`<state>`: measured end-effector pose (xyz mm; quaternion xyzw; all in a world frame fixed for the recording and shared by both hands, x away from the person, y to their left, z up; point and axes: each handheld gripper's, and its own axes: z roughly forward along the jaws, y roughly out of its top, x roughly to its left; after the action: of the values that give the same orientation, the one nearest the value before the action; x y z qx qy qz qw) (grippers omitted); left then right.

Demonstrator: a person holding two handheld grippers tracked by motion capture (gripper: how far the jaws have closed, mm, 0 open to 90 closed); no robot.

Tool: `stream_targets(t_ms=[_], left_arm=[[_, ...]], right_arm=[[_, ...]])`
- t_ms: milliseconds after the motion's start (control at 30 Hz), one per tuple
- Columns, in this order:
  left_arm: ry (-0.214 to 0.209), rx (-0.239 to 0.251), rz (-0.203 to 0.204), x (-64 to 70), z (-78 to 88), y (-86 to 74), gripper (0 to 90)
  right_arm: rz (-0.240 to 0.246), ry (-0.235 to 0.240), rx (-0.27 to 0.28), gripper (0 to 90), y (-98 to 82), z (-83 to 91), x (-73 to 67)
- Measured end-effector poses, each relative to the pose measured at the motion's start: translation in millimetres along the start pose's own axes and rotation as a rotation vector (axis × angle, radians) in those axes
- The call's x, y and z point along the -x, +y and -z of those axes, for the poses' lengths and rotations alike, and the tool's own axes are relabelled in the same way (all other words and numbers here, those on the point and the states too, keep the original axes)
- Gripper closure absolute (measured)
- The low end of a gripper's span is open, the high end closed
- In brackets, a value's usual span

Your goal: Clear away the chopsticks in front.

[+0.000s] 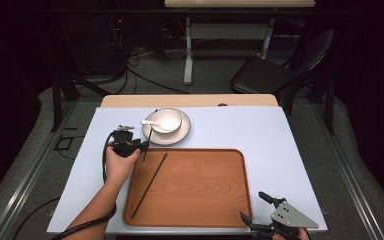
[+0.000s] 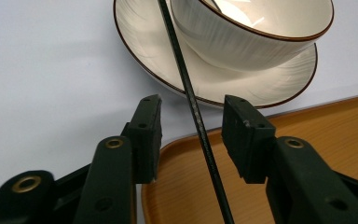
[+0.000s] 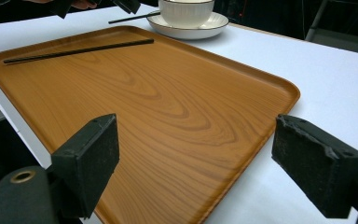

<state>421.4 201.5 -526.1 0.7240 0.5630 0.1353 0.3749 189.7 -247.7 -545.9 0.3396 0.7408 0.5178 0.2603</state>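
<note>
overhead, a pale blue-white table top (image 1: 260, 131) is lying under the high view, with a strip of light wood showing along its far edge. a wooden tray (image 1: 200, 187) is sitting on the near half, grain running in loops.

one black chopstick (image 1: 149, 185) is lying flat on the tray's left part, slanting from near-left to far-right. a second chopstick (image 2: 193, 109) is leaning from the tray's far-left corner up onto the saucer (image 1: 179, 133), its far end resting against the bowl (image 1: 167, 119).

left gripper (image 2: 191, 123) is hovering at that tray corner, jaws standing apart on either side of the second chopstick, not pinching it; a gap is showing on both sides in the left gripper view. the left hand (image 1: 118, 162) is gripping it from behind, cable trailing down past the forearm.

the bowl is sitting in the saucer just beyond the tray, a white spoon (image 1: 151, 123) lying in it with its handle pointing left.

right gripper (image 1: 262, 212) is hanging at the tray's near-right corner, jaws wide, nothing between them.

room beyond is dark: grey floor, loose cables, a black chair (image 1: 280, 70) at far right, the legs of another table (image 1: 227, 30) at the back.
</note>
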Motion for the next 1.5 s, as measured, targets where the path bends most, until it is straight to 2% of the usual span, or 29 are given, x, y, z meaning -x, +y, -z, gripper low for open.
stream_targets(t_ms=[100,333,467,800,1100,1500], left_arm=[[0.007,-0.019,0.008,0.9,-3.3,0.1,64.6],[0.02,-0.038,0.028,1.3,-8.8,0.4,70.0],[0.02,-0.054,0.063,2.5,-11.9,1.6,72.7],[0.036,-0.083,0.105,5.4,-17.2,3.3,79.6],[0.051,-0.076,0.136,3.8,-16.6,3.8,85.7],[0.065,-0.035,0.136,2.5,-11.7,3.6,86.0]], right_arm=[[-0.001,0.0,0.001,14.4,0.0,0.2,0.2],[-0.004,0.0,0.002,14.4,0.0,0.5,0.1],[-0.004,-0.001,0.003,14.4,0.0,0.7,0.3],[-0.003,0.004,0.004,14.4,0.0,1.1,0.3],[-0.004,0.005,0.004,14.4,0.1,1.5,0.2],[-0.004,0.004,0.003,14.4,0.0,1.5,0.3]])
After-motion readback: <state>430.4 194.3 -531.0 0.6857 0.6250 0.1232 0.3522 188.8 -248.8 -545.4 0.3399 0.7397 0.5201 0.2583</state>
